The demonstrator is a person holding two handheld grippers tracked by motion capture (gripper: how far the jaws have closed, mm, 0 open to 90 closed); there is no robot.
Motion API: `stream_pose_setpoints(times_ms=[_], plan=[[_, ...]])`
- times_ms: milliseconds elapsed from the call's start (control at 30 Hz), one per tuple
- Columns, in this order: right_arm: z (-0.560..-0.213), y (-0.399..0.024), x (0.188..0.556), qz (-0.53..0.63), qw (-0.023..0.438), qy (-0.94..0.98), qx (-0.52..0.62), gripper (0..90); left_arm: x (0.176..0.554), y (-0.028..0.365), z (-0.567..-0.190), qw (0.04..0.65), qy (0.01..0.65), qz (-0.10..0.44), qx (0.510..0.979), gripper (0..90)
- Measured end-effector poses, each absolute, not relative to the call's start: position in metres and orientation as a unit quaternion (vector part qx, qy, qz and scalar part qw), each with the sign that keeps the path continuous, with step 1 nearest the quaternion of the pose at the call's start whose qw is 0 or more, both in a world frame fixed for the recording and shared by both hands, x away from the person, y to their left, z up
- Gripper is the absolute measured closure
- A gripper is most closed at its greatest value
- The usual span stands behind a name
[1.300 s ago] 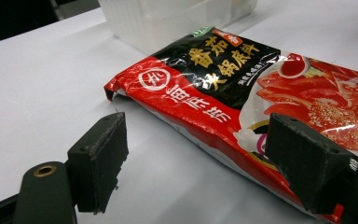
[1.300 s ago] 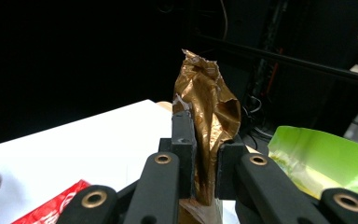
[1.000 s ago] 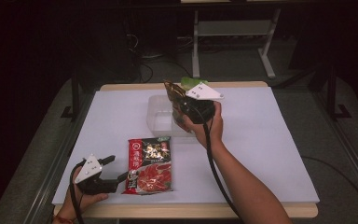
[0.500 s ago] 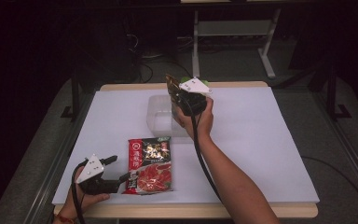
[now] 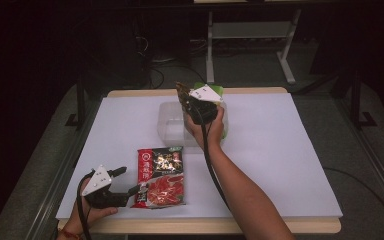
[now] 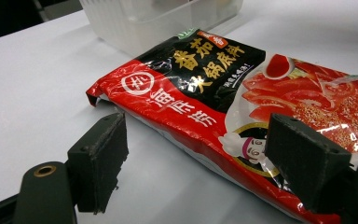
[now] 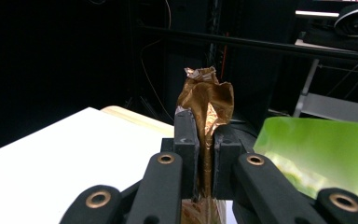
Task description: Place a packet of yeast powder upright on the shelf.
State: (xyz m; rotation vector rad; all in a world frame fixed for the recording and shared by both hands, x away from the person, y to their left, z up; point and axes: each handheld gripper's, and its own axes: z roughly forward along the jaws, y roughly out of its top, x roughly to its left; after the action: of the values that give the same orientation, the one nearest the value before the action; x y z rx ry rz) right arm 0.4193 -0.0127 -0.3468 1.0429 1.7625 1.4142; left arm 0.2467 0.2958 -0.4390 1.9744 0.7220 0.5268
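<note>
The brown foil packet (image 7: 205, 105) looks light, thin and crinkly, a soft pouch that will flop and crease rather than hold its shape, and its glossy skin may slip, so the flat sealed edge is the sensible place to pinch it. That is where it is held: in the right gripper view the right gripper (image 7: 204, 154) has its two black jaws brought together on the packet's crumpled top, the foil rising out at twelve o'clock above the pads and the rest hanging below. In the high view the packet (image 5: 183, 93) is carried in the air over the clear plastic bin (image 5: 170, 120) near the table's far edge, with a green bag (image 5: 214, 90) just beside it at about three o'clock. From the bin, at six o'clock and nearer the person, a red and black sauce pouch (image 5: 160, 176) lies flat on the white table (image 5: 280, 150); it looks fuller and heavier, though still pliable. The left gripper (image 6: 196, 158) rests at that pouch's near corner with jaws apart, one on either side of its edge, not pressing it.
</note>
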Motion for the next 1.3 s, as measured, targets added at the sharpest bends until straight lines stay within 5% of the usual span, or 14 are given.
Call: stream_pose_setpoints(times_ms=[800,1300], plan=[[-0.370,-0.036,0.410,0.523,0.305,0.697,0.385,81.2,0.248,0.297,-0.439,0.467,0.306,0.215,0.802,20.8],[-0.363,-0.048,0.400,0.502,0.303,0.723,0.366,72.1,0.249,0.295,-0.440,0.459,0.309,0.215,0.805,20.9]])
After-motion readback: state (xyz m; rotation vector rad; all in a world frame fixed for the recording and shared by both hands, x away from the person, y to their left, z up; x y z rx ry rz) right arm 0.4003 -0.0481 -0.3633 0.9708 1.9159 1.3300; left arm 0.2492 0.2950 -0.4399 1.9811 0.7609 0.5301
